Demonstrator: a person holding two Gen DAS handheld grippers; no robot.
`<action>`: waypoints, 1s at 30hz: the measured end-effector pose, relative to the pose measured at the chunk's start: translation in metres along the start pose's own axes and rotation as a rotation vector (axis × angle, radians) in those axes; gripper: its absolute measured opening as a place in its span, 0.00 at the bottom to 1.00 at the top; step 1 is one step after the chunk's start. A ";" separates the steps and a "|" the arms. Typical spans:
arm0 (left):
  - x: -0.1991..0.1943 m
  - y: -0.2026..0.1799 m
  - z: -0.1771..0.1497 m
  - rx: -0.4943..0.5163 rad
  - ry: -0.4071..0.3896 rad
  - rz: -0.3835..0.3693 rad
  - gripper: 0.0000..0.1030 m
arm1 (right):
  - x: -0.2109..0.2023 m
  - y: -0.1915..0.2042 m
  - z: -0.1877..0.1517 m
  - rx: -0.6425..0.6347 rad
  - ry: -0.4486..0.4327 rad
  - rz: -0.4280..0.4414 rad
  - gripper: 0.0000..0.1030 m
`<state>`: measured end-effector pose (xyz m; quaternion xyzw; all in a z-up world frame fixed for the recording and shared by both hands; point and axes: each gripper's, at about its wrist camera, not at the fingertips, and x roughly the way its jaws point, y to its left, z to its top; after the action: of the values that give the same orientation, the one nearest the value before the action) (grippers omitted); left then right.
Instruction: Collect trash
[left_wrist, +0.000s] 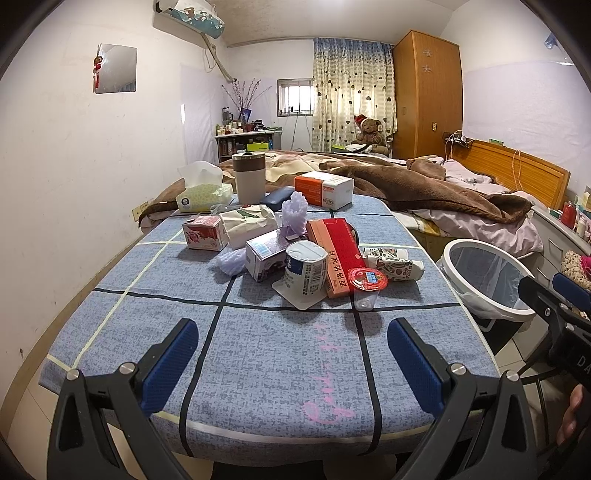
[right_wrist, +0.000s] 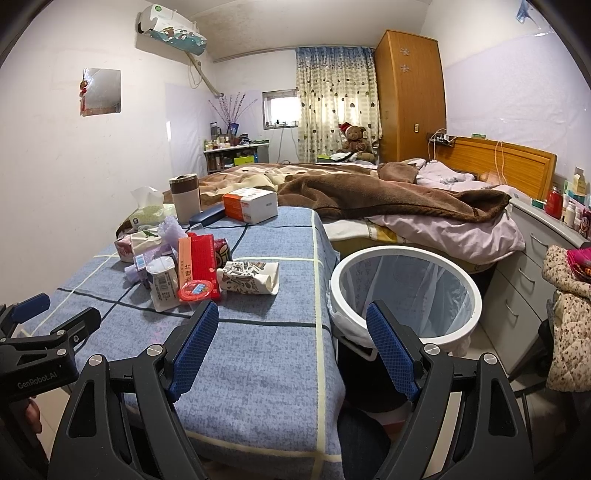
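Both tongs spread wide, holding nothing, above the blue checked bench (left_wrist: 280, 354).
Left tongs (left_wrist: 291, 332) face the trash pile with the red flat carton (left_wrist: 338, 254); right tongs (right_wrist: 291, 325) hang beside the round white lined bin (right_wrist: 406, 291).

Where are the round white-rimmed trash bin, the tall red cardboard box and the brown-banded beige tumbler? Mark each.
Round white-rimmed trash bin (right_wrist: 474, 291): right wrist view, rim.
Tall red cardboard box (left_wrist: 341, 245): left wrist view, red face.
Brown-banded beige tumbler (left_wrist: 250, 184): left wrist view, beige body.

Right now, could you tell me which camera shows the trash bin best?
The right wrist view: the trash bin shows its whole rim and liner. The left wrist view catches it only at the right edge, partly hidden.
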<state>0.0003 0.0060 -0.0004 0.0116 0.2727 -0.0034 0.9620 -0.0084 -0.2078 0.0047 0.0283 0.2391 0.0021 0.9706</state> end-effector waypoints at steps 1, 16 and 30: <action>0.000 0.000 0.000 0.001 0.000 0.000 1.00 | 0.000 0.000 0.000 0.000 0.000 0.000 0.81; 0.016 0.002 0.001 -0.007 0.024 -0.005 1.00 | 0.006 0.001 0.004 -0.014 0.008 0.000 0.81; 0.066 0.012 0.007 -0.021 0.130 -0.090 0.99 | 0.063 -0.002 0.018 -0.111 0.054 0.051 0.81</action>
<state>0.0602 0.0175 -0.0286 -0.0105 0.3348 -0.0432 0.9412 0.0557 -0.2092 -0.0087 -0.0193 0.2639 0.0408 0.9635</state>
